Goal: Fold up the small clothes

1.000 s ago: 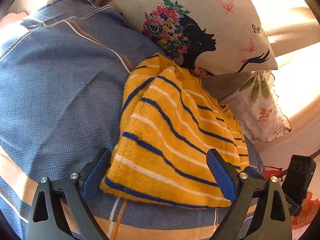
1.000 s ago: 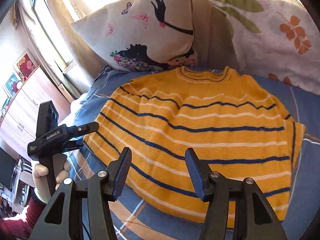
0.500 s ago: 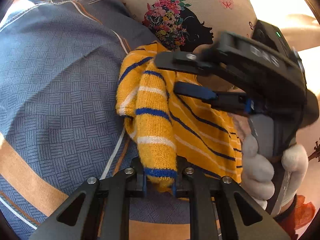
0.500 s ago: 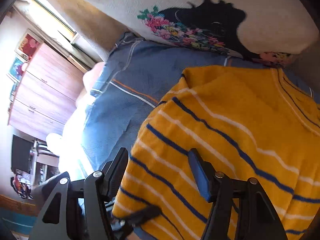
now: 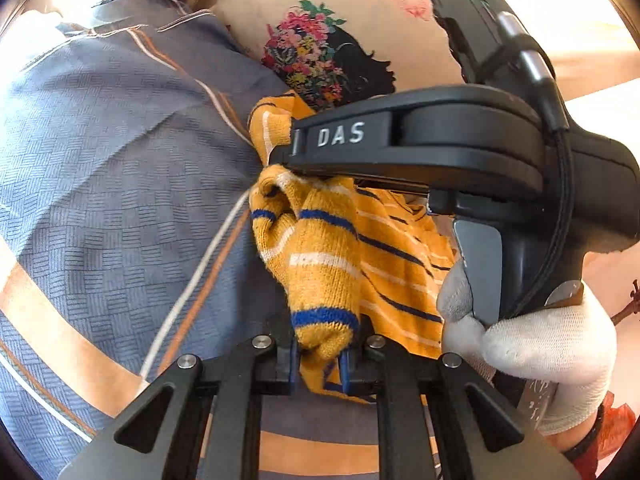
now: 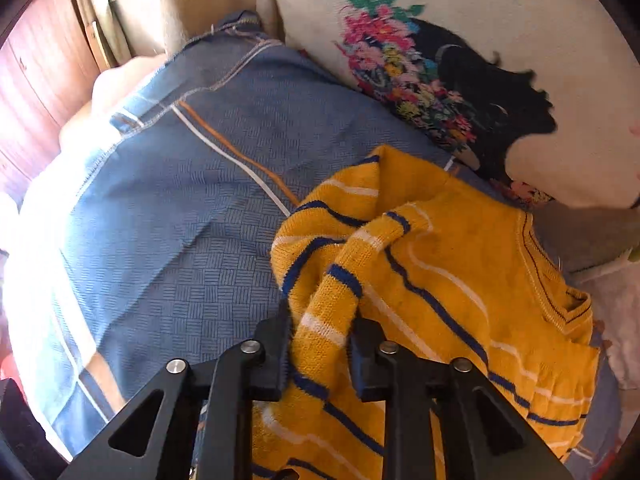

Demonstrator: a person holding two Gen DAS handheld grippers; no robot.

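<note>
A small yellow sweater with blue and white stripes lies on a blue patterned bedspread. My left gripper is shut on a bunched fold of the sweater at its edge. My right gripper is shut on another bunched fold of the same edge, lifted off the bed. In the left wrist view the right gripper's black body crosses above the sweater, held by a white-gloved hand.
A cream pillow with a flower-haired silhouette print leans behind the sweater; it also shows in the left wrist view. A second floral cushion edge lies at the right. A wooden cabinet stands beyond the bed at left.
Both grippers have closed on the sweater's left edge; the right one was open over it half a second ago. The edge is now bunched and lifted between them.
</note>
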